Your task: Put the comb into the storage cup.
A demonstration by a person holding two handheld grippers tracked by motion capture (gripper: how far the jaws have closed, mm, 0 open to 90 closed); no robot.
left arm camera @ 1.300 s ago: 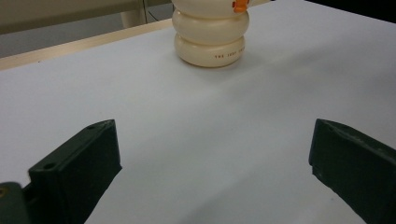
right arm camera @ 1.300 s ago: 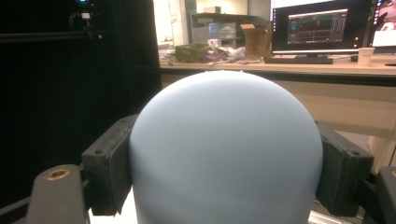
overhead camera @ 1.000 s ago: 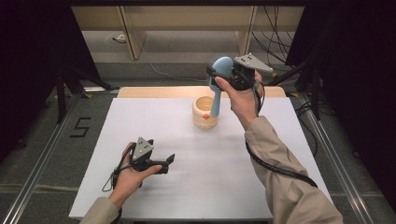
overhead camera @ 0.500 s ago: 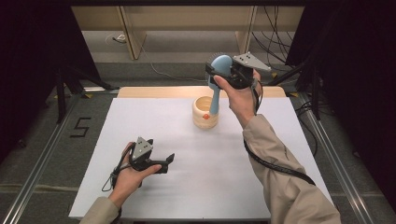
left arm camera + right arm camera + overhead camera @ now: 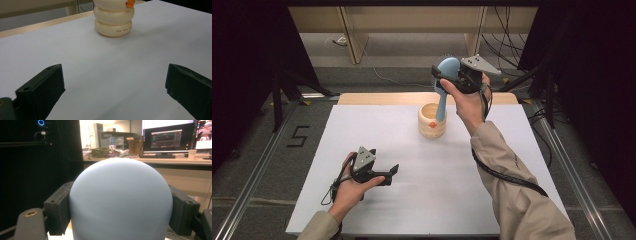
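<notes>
Gripping the blue brush (image 5: 446,75) by its rounded head, the right gripper (image 5: 452,79) holds it raised above the far side of the table (image 5: 462,200), jaws pressed against both sides of the head. Brush handle points down into the cream ribbed cup (image 5: 432,121). Left gripper (image 5: 388,172) rests low over the near left of the table, jaws spread wide with nothing between them.

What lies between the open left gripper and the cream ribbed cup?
Only bare white table separates the left gripper from the cream ribbed cup, per the left gripper view.
</notes>
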